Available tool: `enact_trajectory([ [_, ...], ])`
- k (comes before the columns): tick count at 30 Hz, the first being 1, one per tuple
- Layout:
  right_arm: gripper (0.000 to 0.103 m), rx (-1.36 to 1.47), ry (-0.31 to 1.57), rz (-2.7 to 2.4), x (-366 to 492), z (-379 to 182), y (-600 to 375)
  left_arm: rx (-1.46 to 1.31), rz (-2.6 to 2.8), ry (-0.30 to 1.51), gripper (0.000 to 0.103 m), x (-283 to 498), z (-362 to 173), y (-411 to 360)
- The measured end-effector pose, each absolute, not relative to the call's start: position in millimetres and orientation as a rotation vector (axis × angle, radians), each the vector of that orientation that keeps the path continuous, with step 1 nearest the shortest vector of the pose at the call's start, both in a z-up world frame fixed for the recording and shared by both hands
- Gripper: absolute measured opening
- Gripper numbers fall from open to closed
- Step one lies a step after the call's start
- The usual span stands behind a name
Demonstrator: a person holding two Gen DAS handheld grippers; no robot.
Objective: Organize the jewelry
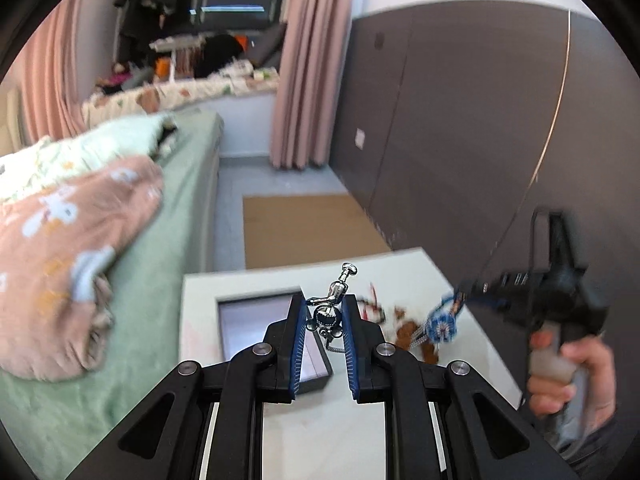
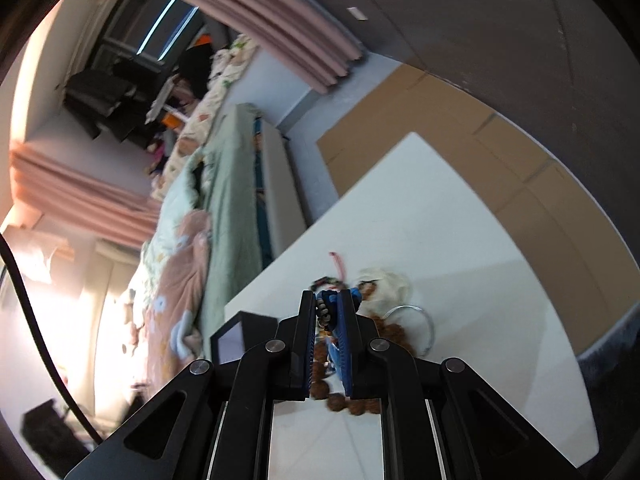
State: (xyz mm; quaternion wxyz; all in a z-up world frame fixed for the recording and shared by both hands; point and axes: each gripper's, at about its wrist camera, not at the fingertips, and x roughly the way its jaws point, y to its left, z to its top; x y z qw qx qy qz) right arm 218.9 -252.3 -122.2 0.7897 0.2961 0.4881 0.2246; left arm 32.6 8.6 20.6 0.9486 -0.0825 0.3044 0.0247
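Note:
My left gripper (image 1: pixel 325 312) is shut on a silver metal charm piece (image 1: pixel 334 304) with a dark round pendant and a thin chain hanging below, held above the white table (image 1: pixel 320 432). Just under it sits a black-framed tray (image 1: pixel 256 320). My right gripper (image 2: pixel 330 304) is shut on a blue beaded bracelet (image 2: pixel 329 300); in the left wrist view that bracelet (image 1: pixel 440 322) hangs from the right gripper's tips (image 1: pixel 476 300), held by a person's hand (image 1: pixel 568 376). A brown bead strand (image 2: pixel 352 402), a silver bangle (image 2: pixel 428 320), a cream cloth pouch (image 2: pixel 388 282) and a red cord (image 2: pixel 338 264) lie on the table.
A bed with a green sheet (image 1: pixel 168 240) and a pink and green duvet (image 1: pixel 60 240) runs along the table's left. A dark wardrobe (image 1: pixel 460 120) stands on the right, with flat cardboard (image 1: pixel 308 228) on the floor beyond the table. Pink curtains (image 1: pixel 312 60) hang at the back.

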Motion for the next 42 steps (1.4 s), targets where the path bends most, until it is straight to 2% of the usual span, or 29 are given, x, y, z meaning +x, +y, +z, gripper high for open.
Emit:
enact_trajectory([
  [11, 0.012, 0.605, 1.067, 0.426, 217.9, -122.1, -256.5, -0.117, 0.100, 0.437, 0.018, 5.6, 104.1, 29.4],
  [28, 0.012, 0.488, 1.211, 0.498, 214.7, -142.2, -217.6, -0.011, 0.082, 0.330, 0.018, 0.3, 158.9, 11.5],
  [31, 0.029, 0.445, 1.234, 0.482, 213.9, -143.8, -210.7, 0.005, 0.073, 0.316, 0.018, -0.5, 167.0, 6.7],
  [32, 0.039, 0.453, 1.236, 0.485, 214.0, -144.3, -210.9, 0.013, 0.075, 0.311, 0.018, -0.9, 169.5, 5.3],
  [38, 0.041, 0.458, 1.220, 0.523, 210.9, -137.8, -208.3, 0.014, 0.071, 0.286, 0.018, -3.3, 182.3, 3.7],
  [42, 0.041, 0.427, 1.220, 0.562, 205.4, -133.7, -196.7, 0.003, 0.053, 0.322, 0.018, 3.3, 171.1, 1.8],
])
